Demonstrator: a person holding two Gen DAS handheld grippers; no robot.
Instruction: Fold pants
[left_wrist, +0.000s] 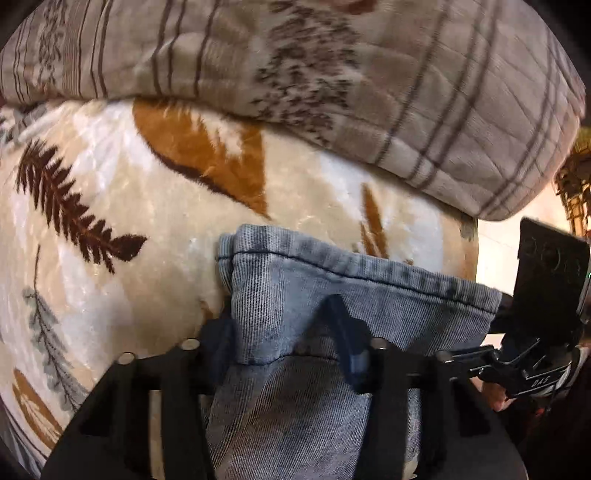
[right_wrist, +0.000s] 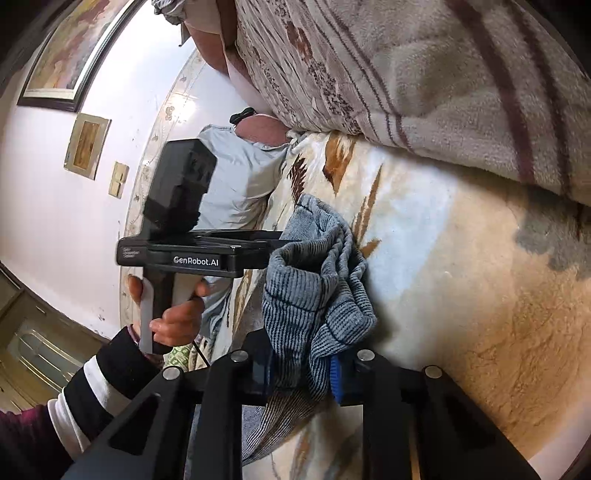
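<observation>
The pants are faded blue denim (left_wrist: 332, 295), held up over a cream blanket with a leaf print (left_wrist: 129, 229). My left gripper (left_wrist: 284, 347) is shut on the hem end of the pants; the cloth hangs between its fingers. My right gripper (right_wrist: 306, 365) is shut on a bunched hem of the same pants (right_wrist: 314, 280), which rises in folds above the fingers. The right gripper's body shows at the right edge of the left wrist view (left_wrist: 546, 295). The left gripper's body, held by a hand, shows in the right wrist view (right_wrist: 177, 229).
A thick grey-brown striped quilt (left_wrist: 332, 74) lies piled along the far side of the blanket, also in the right wrist view (right_wrist: 424, 74). A pale blue pillow (right_wrist: 240, 177) lies by the wall. Framed pictures (right_wrist: 70, 55) hang on the pink wall.
</observation>
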